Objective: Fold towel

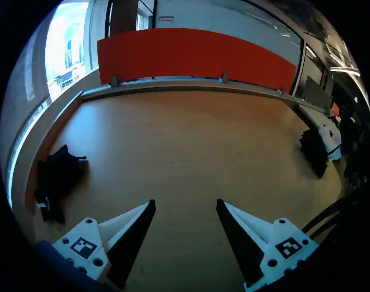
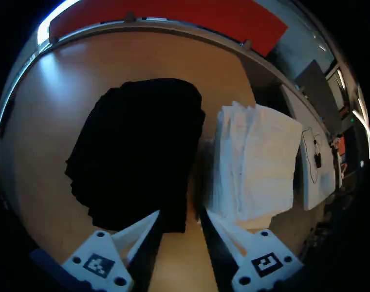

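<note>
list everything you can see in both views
black towel pile: one, black, folded, on the table
white towel pile: one, white, folded, beside the black pile
loose cloth: one, black, crumpled, near the table's left edge
table: one, light wood
partition: one, red, along the table's far edge
cable: one, dark, on a pale surface past the white pile
left gripper: fingers open, over bare table
right gripper: fingers open, at the piles' near edges

A black towel pile [image 2: 136, 151] and white towel pile [image 2: 255, 165] show against the light-brown table [image 2: 48, 97] and orange-red partition [image 1: 194, 53].
</note>
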A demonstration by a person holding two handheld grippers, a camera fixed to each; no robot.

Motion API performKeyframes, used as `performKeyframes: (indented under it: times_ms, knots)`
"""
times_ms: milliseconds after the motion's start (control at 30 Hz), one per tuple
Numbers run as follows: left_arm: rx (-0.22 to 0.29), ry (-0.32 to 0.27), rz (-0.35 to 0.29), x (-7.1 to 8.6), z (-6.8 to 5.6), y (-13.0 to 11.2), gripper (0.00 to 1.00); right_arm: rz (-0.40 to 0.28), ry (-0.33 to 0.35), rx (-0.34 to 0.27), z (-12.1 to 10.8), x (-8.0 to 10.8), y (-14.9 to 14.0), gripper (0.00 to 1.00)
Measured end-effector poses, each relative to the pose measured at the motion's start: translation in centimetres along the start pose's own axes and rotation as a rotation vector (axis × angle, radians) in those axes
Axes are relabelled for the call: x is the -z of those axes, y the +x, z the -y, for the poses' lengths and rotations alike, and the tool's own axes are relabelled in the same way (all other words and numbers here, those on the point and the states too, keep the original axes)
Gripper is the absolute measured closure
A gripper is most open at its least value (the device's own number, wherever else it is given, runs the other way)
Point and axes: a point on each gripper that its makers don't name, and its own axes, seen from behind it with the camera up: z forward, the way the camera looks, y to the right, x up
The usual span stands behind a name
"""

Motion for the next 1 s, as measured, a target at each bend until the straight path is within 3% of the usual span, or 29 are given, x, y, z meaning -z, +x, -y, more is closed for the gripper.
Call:
performKeyframes:
  times_ms: [67, 233, 600, 800, 1000]
  knots:
    - [0.001, -0.001, -0.001, 0.0, 0.0, 0.0, 0.07, -0.006, 0.001, 0.005, 0.2, 0.2, -0.1, 0.17]
    - [0.002, -0.005, -0.003, 0.0, 0.0, 0.1, 0.07, -0.022, -0.002, 0.016, 0.6, 0.8, 0.0, 0.08]
    - [0.005, -0.008, -0.017, -0.1, 0.0, 0.3, 0.07, -0.112, 0.01, 0.013, 2.2, 2.5, 2.0, 0.06]
    - [0.014, -0.004, -0.034, 0.0, 0.2, 0.9, 0.07, -0.215, 0.004, 0.001, 3.0, 4.4, 4.8, 0.06]
    - [0.025, 0.005, -0.053, 0.1, 0.6, 1.6, 0.07, -0.34, 0.005, -0.055, 3.9, 6.3, 8.0, 0.07]
